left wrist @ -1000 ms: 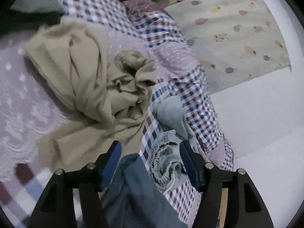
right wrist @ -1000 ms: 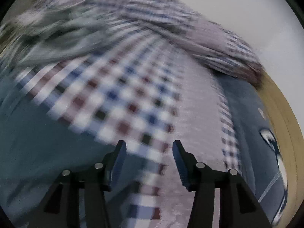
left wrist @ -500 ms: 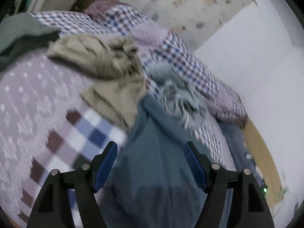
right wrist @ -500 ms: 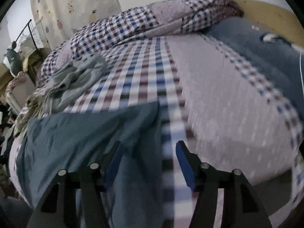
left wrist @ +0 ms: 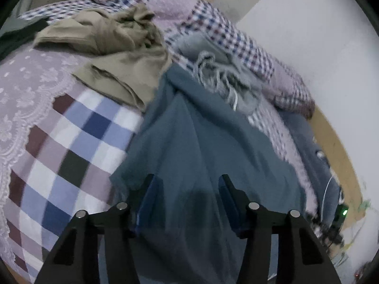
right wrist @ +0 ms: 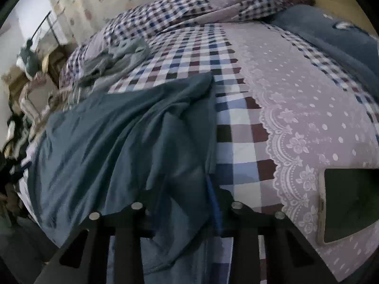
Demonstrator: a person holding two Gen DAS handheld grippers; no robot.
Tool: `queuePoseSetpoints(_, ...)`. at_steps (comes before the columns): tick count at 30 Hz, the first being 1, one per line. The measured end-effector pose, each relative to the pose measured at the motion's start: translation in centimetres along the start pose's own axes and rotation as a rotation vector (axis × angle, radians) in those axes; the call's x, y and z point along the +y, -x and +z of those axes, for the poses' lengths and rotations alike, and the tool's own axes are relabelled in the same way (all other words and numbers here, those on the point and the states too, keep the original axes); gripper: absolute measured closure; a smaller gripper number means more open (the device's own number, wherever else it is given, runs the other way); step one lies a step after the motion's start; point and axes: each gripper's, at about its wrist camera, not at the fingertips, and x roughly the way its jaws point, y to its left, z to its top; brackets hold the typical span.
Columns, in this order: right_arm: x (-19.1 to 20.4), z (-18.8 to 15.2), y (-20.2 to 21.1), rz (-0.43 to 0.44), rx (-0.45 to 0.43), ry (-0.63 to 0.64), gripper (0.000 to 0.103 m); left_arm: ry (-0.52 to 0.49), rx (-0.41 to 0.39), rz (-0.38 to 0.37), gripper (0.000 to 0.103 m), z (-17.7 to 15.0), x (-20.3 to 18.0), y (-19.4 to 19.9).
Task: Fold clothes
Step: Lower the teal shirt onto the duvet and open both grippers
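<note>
The teal garment (left wrist: 194,142) lies rumpled on the checked bedspread (left wrist: 78,137) just beside the khaki clothes (left wrist: 118,54), looks thin and floppy so best grabbed at a hem corner; left gripper (left wrist: 187,198) straddles it half-open while closing, right gripper (right wrist: 182,203) has just closed onto its edge.

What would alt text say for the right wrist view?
A teal-blue cotton garment lies spread on a checked purple-and-blue bedspread, its near edge bunched between the jaws of the right gripper. A gold-edged smartphone lies at right.
</note>
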Motion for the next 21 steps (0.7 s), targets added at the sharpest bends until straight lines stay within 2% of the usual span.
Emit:
queuePoseSetpoints(1, 0.2, -0.1, 0.0, 0.003, 0.000, 0.005, 0.075, -0.017, 0.003, 0.010, 0.047, -0.2, -0.2, -0.1)
queuePoseSetpoints(2, 0.3, -0.2, 0.1, 0.003, 0.004, 0.012, 0.085, -0.025, 0.001, 0.020, 0.050, -0.3, -0.3, -0.1)
queuePoseSetpoints(3, 0.5, -0.3, 0.0, -0.002, 0.009, 0.022, 0.099, -0.020, -0.001, 0.031, 0.058, -0.3, -0.1, -0.1)
queuePoseSetpoints(4, 0.8, -0.4, 0.2, -0.014, 0.007, 0.032, 0.099, -0.010, -0.002, 0.043, 0.068, -0.4, 0.1, -0.1)
queuePoseSetpoints(5, 1.0, -0.5, 0.5, -0.031, 0.000, 0.043, 0.100, 0.003, -0.005, 0.053, 0.072, -0.4, 0.5, -0.1)
queuePoseSetpoints(7, 1.1, -0.6, 1.5, -0.057, -0.026, 0.039, 0.100, 0.028, -0.009, 0.061, 0.087, -0.4, 1.1, 0.0)
queuePoseSetpoints(9, 0.8, -0.8, 2.3, -0.075, -0.034, 0.019, 0.101, 0.041, -0.013, 0.066, 0.092, -0.4, 1.7, 0.2)
queuePoseSetpoints(13, 0.4, -1.8, 3.0, -0.116, -0.013, -0.011, 0.101, 0.046, -0.018, 0.065, 0.092, -0.4, 1.9, 0.4)
queuePoseSetpoints(16, 0.6, -2.4, 3.1, -0.162, 0.001, -0.010, 0.100, 0.063, -0.025, 0.060, 0.092, -0.6, 2.3, 1.0)
queuePoseSetpoints(19, 0.5, -2.8, 3.4, -0.210, -0.008, -0.036, 0.092, 0.097, -0.029, 0.043, 0.091, -0.8, 3.1, 1.7)
queuePoseSetpoints(20, 0.4, -2.9, 3.6, -0.224, -0.017, -0.049, 0.084, 0.108, -0.027, 0.035, 0.091, -0.9, 3.3, 1.8)
queuePoseSetpoints(21, 0.4, -2.9, 3.9, -0.246, -0.027, -0.060, 0.071, 0.117, -0.024, 0.025, 0.091, -0.9, 3.5, 1.8)
